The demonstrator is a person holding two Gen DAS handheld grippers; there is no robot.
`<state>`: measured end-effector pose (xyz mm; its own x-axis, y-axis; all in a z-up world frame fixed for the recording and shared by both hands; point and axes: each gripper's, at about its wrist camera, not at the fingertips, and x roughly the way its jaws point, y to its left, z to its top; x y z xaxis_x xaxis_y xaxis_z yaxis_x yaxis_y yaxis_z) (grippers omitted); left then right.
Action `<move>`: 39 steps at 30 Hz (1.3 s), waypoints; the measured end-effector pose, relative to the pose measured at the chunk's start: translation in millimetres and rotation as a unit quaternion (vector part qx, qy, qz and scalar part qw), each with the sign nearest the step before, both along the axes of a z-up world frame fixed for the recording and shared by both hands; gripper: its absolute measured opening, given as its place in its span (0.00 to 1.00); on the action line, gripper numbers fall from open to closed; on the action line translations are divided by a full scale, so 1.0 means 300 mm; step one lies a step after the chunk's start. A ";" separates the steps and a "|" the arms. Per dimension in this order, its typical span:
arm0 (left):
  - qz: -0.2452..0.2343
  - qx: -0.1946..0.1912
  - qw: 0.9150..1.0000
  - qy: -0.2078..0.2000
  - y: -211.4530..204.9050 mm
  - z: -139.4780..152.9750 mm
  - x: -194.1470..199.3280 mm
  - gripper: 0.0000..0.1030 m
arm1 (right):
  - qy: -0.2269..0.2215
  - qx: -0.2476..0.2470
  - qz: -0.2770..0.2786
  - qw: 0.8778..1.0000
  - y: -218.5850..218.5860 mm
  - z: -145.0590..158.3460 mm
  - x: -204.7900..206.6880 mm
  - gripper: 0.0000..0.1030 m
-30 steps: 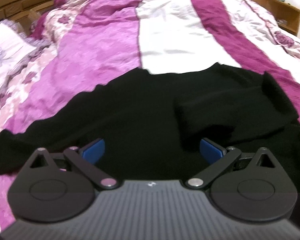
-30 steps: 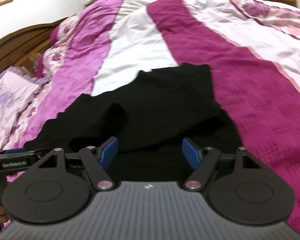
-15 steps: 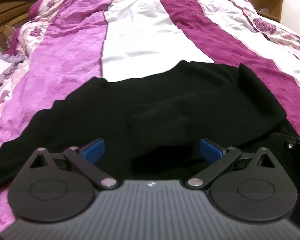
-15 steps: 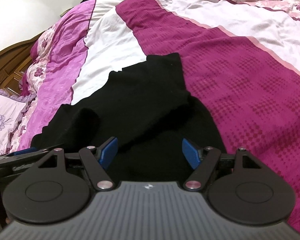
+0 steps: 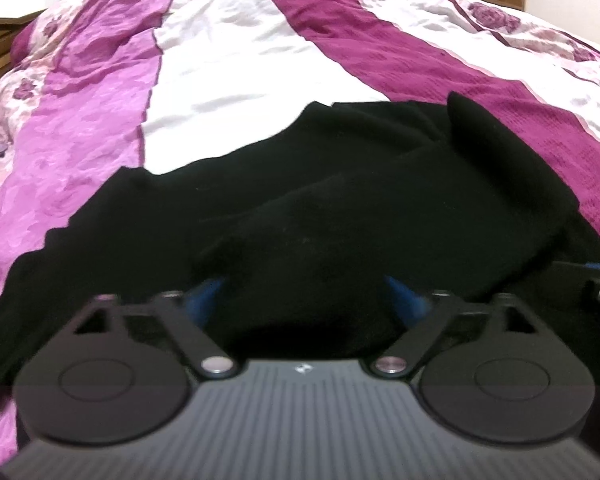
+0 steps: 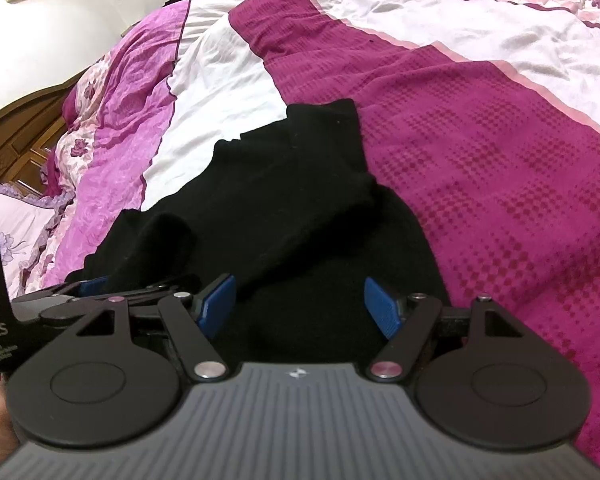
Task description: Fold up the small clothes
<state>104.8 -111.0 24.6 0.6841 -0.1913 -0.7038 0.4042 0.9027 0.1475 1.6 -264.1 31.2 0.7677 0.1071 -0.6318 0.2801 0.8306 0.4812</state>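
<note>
Nearest, the right hand-held gripper point(image 6: 300, 304) has its blue pads spread apart over the black garment point(image 6: 284, 208), gripping nothing. To its left the body of the left hand-held gripper point(image 6: 88, 286) carries white lettering "DAS"; the smaller lines under it are too blurred to read. In the left wrist view, the left hand-held gripper point(image 5: 304, 292) also stands apart, a raised fold of the garment point(image 5: 340, 208) bulging between its pads. The garment lies rumpled on the bed's quilt point(image 6: 480, 160), and beyond its far edge bare white and magenta stripes stretch away. A wooden headboard point(image 6: 16, 136) sits left of the garment.
</note>
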 end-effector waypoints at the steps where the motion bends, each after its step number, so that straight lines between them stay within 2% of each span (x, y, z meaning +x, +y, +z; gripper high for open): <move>1: 0.001 -0.003 1.000 -0.002 0.007 0.001 0.002 0.64 | 0.000 0.000 0.000 1.000 0.000 0.000 0.000 0.75; 2: 0.002 -0.005 1.000 -0.004 0.014 0.006 0.003 0.51 | 0.000 -0.001 0.000 1.000 0.000 0.000 0.000 0.75; 3: 0.003 -0.007 1.000 -0.006 0.020 0.011 0.005 0.46 | 0.000 -0.001 0.000 1.000 0.000 -0.001 0.002 0.75; 5: 0.005 -0.016 1.000 -0.009 0.042 0.027 0.009 0.28 | 0.000 -0.001 0.000 1.000 -0.001 -0.001 0.001 0.75; 7: 0.009 -0.025 1.000 -0.010 0.066 0.045 0.013 0.22 | 0.000 -0.003 -0.001 1.000 0.000 -0.002 -0.001 0.75; 14: 0.063 -0.058 0.996 -0.026 0.204 0.116 0.027 0.18 | 0.001 -0.008 -0.001 1.000 0.007 0.003 0.000 0.75; 18: 0.089 -0.056 0.994 -0.020 0.295 0.115 0.048 0.18 | 0.002 -0.010 0.000 1.000 0.007 0.003 0.000 0.75; 21: 0.096 -0.085 0.992 0.017 0.361 0.098 0.069 0.21 | 0.004 -0.015 0.001 1.000 0.012 0.004 0.001 0.75; 22: 0.096 -0.093 0.991 0.031 0.377 0.092 0.076 0.28 | 0.004 -0.017 0.002 1.000 0.013 0.005 0.002 0.75; 23: 0.098 -0.100 0.989 0.043 0.390 0.086 0.078 0.43 | 0.005 -0.018 0.002 1.000 0.014 0.006 0.002 0.75; 25: 0.111 -0.101 0.987 0.050 0.414 0.076 0.075 0.60 | 0.006 -0.018 0.002 1.000 0.016 0.006 0.005 0.75; 26: 0.118 -0.098 0.987 0.048 0.427 0.075 0.071 0.63 | 0.007 -0.020 0.002 1.000 0.018 0.006 0.005 0.75; 30: 0.136 -0.115 0.982 0.055 0.484 0.081 0.055 0.63 | 0.008 -0.027 0.004 1.000 0.028 0.007 0.008 0.75; 33: 0.115 -0.139 0.982 0.063 0.502 0.103 0.027 0.64 | 0.008 -0.029 0.004 1.000 0.031 0.005 0.009 0.75; 36: 0.100 -0.136 0.984 0.054 0.487 0.127 0.000 0.65 | 0.009 -0.030 0.004 0.999 0.032 0.004 0.011 0.75; 39: 0.090 -0.141 0.985 0.050 0.478 0.137 -0.013 0.75 | 0.009 -0.031 0.005 0.999 0.034 0.006 0.012 0.75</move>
<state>100.8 32.4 65.8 0.6548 -0.2708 -0.7056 0.2334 0.9604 -0.1519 5.3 -253.9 32.9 0.7548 0.0747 -0.6516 0.2807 0.8611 0.4238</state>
